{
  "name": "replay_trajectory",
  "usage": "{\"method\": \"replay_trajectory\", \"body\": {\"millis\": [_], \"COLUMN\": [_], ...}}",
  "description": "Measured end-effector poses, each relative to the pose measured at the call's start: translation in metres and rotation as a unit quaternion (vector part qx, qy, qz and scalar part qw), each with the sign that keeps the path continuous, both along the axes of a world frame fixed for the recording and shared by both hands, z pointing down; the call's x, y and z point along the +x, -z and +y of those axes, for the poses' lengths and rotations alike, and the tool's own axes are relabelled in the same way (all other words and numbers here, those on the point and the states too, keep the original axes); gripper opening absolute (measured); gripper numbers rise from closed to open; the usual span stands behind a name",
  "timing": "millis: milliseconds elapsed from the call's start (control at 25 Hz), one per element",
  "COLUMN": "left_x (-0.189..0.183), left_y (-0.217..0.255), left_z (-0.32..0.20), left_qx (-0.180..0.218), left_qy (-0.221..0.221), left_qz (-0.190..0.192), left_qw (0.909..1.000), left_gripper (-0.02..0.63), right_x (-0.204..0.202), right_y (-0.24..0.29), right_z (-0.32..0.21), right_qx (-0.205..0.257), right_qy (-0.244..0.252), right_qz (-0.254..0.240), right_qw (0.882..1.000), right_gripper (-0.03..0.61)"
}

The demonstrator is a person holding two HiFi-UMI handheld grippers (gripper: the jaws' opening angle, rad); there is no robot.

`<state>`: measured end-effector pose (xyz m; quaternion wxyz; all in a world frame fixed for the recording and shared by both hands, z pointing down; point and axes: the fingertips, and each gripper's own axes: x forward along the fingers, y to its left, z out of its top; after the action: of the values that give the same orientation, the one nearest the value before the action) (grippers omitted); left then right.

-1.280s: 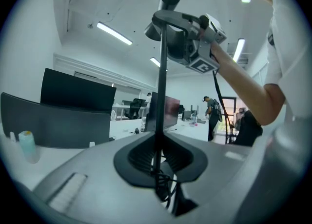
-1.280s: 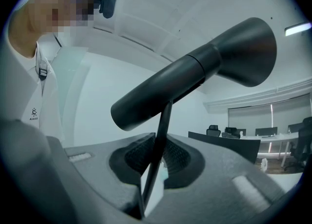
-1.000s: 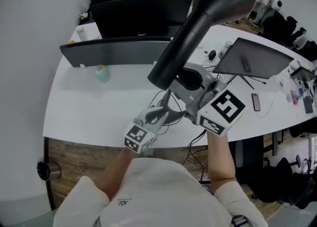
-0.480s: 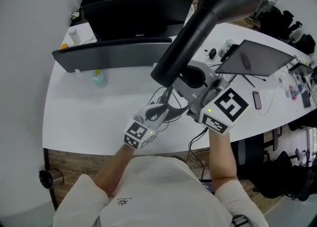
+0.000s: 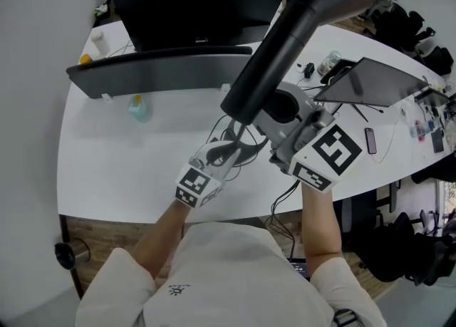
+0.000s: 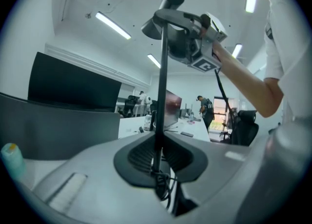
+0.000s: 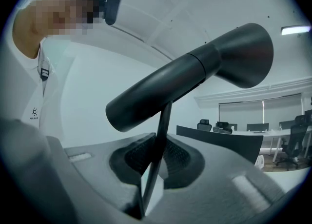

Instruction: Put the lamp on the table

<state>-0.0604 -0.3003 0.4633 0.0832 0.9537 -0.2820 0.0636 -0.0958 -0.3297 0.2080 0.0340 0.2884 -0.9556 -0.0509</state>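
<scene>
The left gripper (image 5: 229,153), low, and the right gripper (image 5: 258,125), higher, keep their jaws closed on the lamp (image 5: 299,40) stem. The lamp has barely moved and hangs above the table (image 5: 107,169) near edge, not yet down.

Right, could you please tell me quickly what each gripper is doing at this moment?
Left gripper: closed on the lamp's thin stem.
Right gripper: closed on the same stem, just under the lamp head.

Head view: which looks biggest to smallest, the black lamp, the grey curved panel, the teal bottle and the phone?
1. The black lamp, though closeness to the camera inflates it.
2. The grey curved panel.
3. The teal bottle and the phone: both tiny, too alike to rank.
</scene>
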Motion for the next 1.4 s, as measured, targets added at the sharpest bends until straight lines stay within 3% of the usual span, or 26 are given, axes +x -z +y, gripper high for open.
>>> {"method": "replay_trajectory", "body": {"millis": [800, 1400], "left_x": [0.021, 0.058], "left_y": [-0.05, -0.084], "left_z": [-0.074, -0.104], "left_qx": [-0.006, -0.014], "left_qy": [0.029, -0.006], "left_qz": [-0.036, -0.04], "left_qw": [0.9989, 0.9991], "left_gripper": [0.041, 0.042], "right_x": [0.027, 0.073], "right_y": [-0.052, -0.09], "right_z": [-0.073, -0.115], "right_qx": [-0.027, -0.05], "right_qy": [0.022, -0.03], "right_qz": [0.026, 0.023], "right_qw": [0.999, 0.998], "right_gripper": [0.037, 0.035]}}
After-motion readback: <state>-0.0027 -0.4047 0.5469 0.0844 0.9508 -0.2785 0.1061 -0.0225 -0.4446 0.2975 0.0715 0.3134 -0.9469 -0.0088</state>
